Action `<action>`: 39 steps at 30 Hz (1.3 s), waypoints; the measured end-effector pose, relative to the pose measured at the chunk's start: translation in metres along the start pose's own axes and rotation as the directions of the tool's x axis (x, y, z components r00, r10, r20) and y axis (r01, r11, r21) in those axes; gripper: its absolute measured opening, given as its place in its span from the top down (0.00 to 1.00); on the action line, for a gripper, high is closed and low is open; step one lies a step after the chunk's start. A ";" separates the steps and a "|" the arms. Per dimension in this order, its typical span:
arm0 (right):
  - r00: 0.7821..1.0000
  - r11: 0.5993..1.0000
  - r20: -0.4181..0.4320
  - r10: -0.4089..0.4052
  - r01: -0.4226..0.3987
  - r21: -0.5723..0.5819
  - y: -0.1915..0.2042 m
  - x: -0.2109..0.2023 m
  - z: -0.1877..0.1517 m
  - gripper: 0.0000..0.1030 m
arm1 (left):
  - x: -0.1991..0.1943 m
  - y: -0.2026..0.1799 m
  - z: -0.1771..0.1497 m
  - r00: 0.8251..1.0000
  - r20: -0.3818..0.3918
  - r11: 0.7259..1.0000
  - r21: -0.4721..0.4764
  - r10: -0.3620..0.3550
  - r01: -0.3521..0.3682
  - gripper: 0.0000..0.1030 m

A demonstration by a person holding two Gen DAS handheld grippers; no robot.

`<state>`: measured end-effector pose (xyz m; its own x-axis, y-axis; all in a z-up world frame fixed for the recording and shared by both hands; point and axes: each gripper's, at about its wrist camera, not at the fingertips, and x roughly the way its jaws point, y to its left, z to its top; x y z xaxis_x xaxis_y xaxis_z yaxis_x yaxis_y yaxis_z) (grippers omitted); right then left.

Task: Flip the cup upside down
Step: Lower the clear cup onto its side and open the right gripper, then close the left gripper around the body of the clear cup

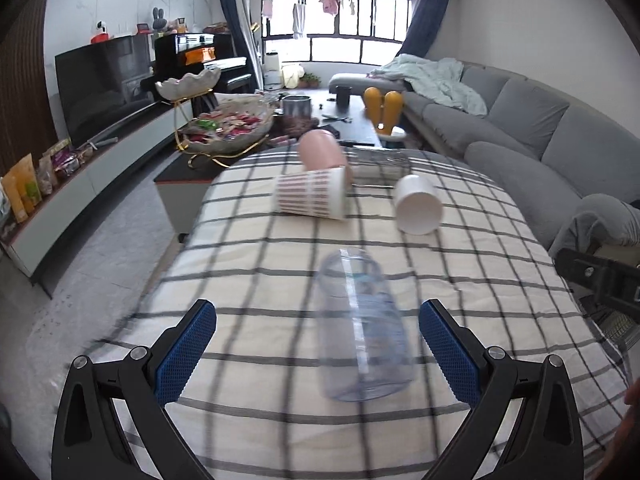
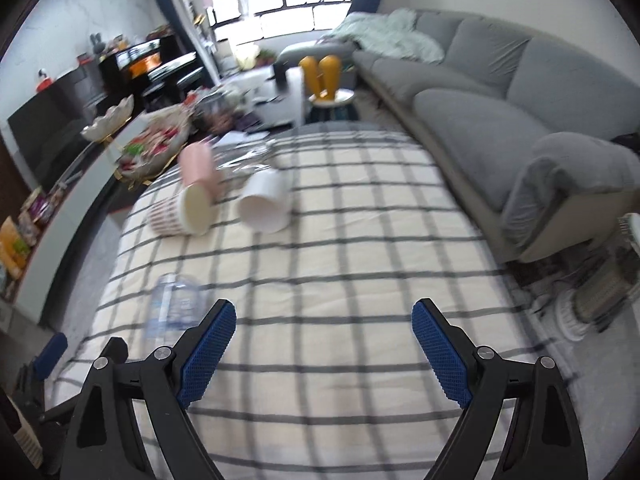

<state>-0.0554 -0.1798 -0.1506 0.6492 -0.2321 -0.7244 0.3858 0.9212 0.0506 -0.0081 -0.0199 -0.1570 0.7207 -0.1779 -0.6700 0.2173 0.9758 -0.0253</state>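
A clear plastic cup (image 1: 362,324) lies on its side on the checked tablecloth (image 1: 256,264), between the blue fingers of my open left gripper (image 1: 318,316) and nearer the right finger. It also shows in the right wrist view (image 2: 174,304), left of my open, empty right gripper (image 2: 324,316). Farther back lie a striped paper cup (image 1: 310,196), a pink cup (image 1: 322,152) and a white cup (image 1: 418,206), all on their sides. They also show in the right wrist view: striped cup (image 2: 180,212), pink cup (image 2: 198,166), white cup (image 2: 266,202).
A grey sofa (image 1: 520,120) runs along the right side. A low table with a candy bowl (image 1: 228,128) and clutter stands behind the cloth. A TV (image 1: 100,84) on a long cabinet lines the left wall. The right gripper's body (image 1: 600,280) shows at the right edge.
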 end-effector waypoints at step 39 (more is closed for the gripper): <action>0.990 0.991 -0.126 0.059 -0.043 0.130 -0.041 0.039 -0.023 0.13 | 0.043 -0.026 -0.034 0.999 0.038 0.999 0.025 0.037 -0.038 0.30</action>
<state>-0.0609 -0.2190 -0.1966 0.5835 -0.1358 -0.8007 0.4393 0.8820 0.1705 -0.0053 -0.0484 -0.2108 0.7526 -0.1462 -0.6421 0.2063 0.9783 0.0190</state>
